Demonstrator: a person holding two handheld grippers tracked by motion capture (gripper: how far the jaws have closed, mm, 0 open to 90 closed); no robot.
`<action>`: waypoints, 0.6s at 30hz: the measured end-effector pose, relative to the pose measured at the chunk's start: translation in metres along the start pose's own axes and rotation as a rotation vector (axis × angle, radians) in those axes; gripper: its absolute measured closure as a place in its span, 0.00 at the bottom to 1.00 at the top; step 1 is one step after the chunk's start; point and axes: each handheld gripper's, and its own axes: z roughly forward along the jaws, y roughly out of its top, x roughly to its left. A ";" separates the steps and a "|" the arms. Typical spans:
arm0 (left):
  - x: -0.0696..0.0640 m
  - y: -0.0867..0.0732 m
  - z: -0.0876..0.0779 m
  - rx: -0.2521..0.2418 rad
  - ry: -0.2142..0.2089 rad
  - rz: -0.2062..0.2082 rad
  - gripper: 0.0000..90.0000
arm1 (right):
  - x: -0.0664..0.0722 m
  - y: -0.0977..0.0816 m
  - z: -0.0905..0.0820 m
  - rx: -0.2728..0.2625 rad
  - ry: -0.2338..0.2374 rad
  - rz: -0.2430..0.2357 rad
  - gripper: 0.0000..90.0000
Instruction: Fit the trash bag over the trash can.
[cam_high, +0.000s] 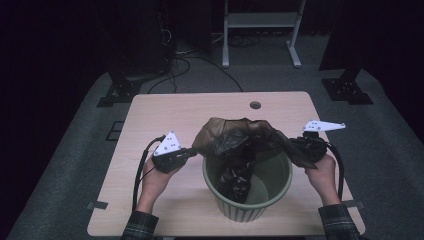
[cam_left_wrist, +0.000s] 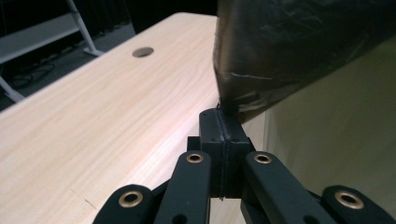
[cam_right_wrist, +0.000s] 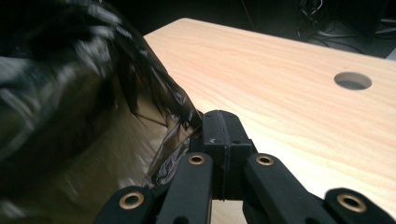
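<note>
Light wooden table (cam_high: 150, 130) holds round green ribbed plastic bin (cam_high: 248, 200). Dark thin plastic bag (cam_high: 235, 137) hangs over bin mouth. Left gripper (cam_high: 192, 151), right gripper (cam_high: 295, 145) each pinch bag edge tight. Step: fitting bag. Next: pull edges down over rim.

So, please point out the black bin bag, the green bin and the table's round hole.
black bin bag (cam_high: 235, 135), high view, crumpled top.
green bin (cam_high: 240, 207), high view, ribbed outer wall.
round hole (cam_high: 255, 105), high view, its middle.
</note>
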 end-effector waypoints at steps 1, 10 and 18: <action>0.000 -0.003 0.001 0.003 -0.003 -0.003 1.00 | 0.000 -0.002 0.001 0.005 0.000 0.003 1.00; -0.007 -0.026 0.012 0.077 -0.047 -0.014 1.00 | -0.001 -0.026 0.008 0.046 0.009 0.023 1.00; -0.001 -0.029 0.003 0.046 -0.035 -0.061 0.80 | -0.006 -0.029 0.000 0.018 0.007 0.051 0.84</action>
